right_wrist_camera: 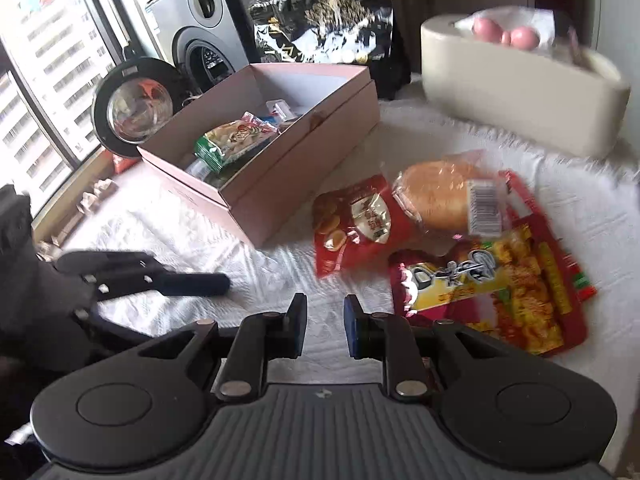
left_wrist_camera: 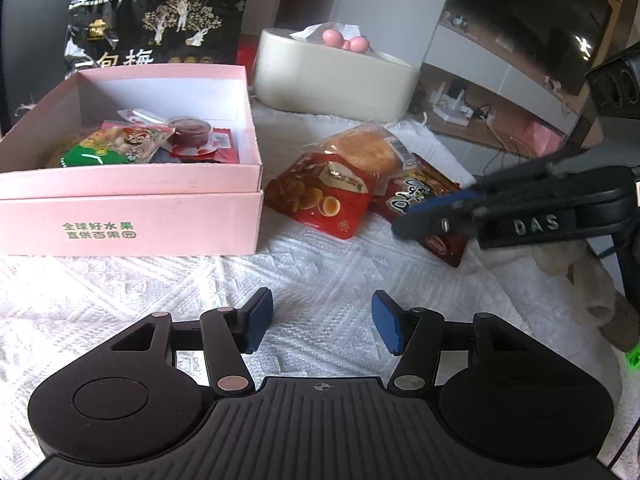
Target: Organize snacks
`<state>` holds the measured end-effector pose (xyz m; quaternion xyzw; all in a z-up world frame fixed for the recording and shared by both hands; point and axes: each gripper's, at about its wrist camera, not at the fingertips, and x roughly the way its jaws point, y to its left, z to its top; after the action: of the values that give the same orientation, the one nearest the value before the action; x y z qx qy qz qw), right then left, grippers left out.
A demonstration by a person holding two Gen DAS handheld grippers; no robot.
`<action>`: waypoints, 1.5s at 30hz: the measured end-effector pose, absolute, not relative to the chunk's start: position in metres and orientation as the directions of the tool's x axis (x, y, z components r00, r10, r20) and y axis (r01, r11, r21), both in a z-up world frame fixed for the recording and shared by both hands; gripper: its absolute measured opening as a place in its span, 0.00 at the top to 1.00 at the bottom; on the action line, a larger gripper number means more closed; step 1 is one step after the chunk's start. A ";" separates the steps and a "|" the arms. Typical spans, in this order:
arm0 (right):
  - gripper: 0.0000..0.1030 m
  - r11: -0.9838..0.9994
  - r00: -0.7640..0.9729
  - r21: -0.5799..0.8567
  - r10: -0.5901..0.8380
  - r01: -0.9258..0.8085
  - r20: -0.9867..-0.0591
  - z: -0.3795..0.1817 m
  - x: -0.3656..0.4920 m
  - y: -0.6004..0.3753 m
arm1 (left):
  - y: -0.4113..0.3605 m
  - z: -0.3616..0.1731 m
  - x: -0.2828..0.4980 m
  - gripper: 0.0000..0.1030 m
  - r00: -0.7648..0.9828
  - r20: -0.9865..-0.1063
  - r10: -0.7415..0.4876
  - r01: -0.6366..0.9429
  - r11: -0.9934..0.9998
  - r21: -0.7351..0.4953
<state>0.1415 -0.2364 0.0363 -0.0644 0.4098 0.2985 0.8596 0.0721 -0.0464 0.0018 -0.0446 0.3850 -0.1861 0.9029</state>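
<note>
A pink box holds several snack packs, among them a green-and-white pack. To its right on the white cloth lie a red cookie bag, a wrapped bun and a red-and-yellow snack bag. My left gripper is open and empty above the cloth, in front of the box. My right gripper is open a little and empty, just left of the red-and-yellow bag; in the left wrist view it hovers over that bag.
A black plum bag stands behind the box. A cream tissue holder with pink balls sits at the back right. A round black-rimmed glass object and a speaker stand at the window side.
</note>
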 end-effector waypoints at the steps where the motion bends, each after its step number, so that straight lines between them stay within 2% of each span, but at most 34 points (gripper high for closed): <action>1: 0.79 0.823 0.524 0.092 0.439 -0.561 -0.730 0.038 0.140 -0.234 | -0.047 0.002 0.072 0.42 0.634 -0.681 -0.367 0.299 0.928 -0.222; 3: 0.63 0.831 0.562 0.053 0.421 -0.554 -0.712 0.038 0.145 -0.231 | -0.049 0.002 0.072 0.42 0.635 -0.685 -0.357 0.295 0.932 -0.212; 4: 0.49 0.832 0.568 0.060 0.428 -0.551 -0.703 0.038 0.150 -0.231 | -0.050 0.002 0.072 0.42 0.635 -0.687 -0.352 0.295 0.933 -0.206; 5: 0.43 0.839 0.575 0.077 0.433 -0.539 -0.694 0.036 0.156 -0.232 | -0.051 0.003 0.072 0.42 0.635 -0.690 -0.348 0.296 0.934 -0.198; 8: 0.43 0.869 0.564 0.155 0.431 -0.470 -0.705 0.025 0.178 -0.232 | -0.052 0.003 0.070 0.42 0.635 -0.693 -0.341 0.303 0.935 -0.183; 12: 0.43 0.859 0.530 0.341 0.506 -0.382 -0.681 0.011 0.198 -0.238 | -0.050 0.002 0.071 0.42 0.633 -0.693 -0.347 0.304 0.934 -0.190; 18: 0.43 0.845 0.558 0.400 0.535 -0.354 -0.635 -0.002 0.212 -0.228 | -0.048 0.002 0.071 0.43 0.634 -0.691 -0.348 0.298 0.934 -0.197; 19: 0.47 0.846 0.560 0.404 0.533 -0.348 -0.635 -0.002 0.211 -0.228 | -0.047 0.002 0.071 0.44 0.634 -0.691 -0.346 0.295 0.935 -0.197; 20: 0.58 0.845 0.555 0.411 0.534 -0.341 -0.638 -0.001 0.211 -0.228 | -0.046 0.003 0.071 0.44 0.635 -0.691 -0.344 0.292 0.936 -0.198; 23: 0.75 0.827 0.530 0.451 0.561 -0.335 -0.636 0.001 0.206 -0.238 | -0.045 0.004 0.070 0.44 0.641 -0.691 -0.334 0.281 0.940 -0.194; 26: 0.86 0.783 0.498 0.532 0.618 -0.322 -0.609 0.003 0.194 -0.255 | -0.047 0.006 0.068 0.44 0.644 -0.697 -0.316 0.272 0.946 -0.177; 32: 0.89 0.713 0.438 0.638 0.692 -0.291 -0.574 0.002 0.168 -0.272 | -0.052 0.011 0.060 0.44 0.649 -0.707 -0.281 0.269 0.954 -0.131; 36: 0.90 0.700 0.440 0.647 0.705 -0.303 -0.556 0.007 0.148 -0.280 | -0.053 0.016 0.053 0.44 0.653 -0.706 -0.274 0.277 0.954 -0.114; 38: 0.90 0.720 0.452 0.619 0.687 -0.315 -0.569 0.010 0.138 -0.283 | -0.054 0.018 0.049 0.44 0.657 -0.700 -0.278 0.286 0.952 -0.110; 45: 0.88 0.877 0.605 0.357 0.481 -0.322 -0.635 0.023 0.109 -0.295 | -0.061 0.027 0.048 0.44 0.685 -0.666 -0.296 0.285 0.950 -0.129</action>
<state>0.1087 -0.2945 0.0228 0.1035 0.3833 0.2255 0.8897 0.0483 -0.0614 0.0272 -0.0075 0.3639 -0.1585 0.9178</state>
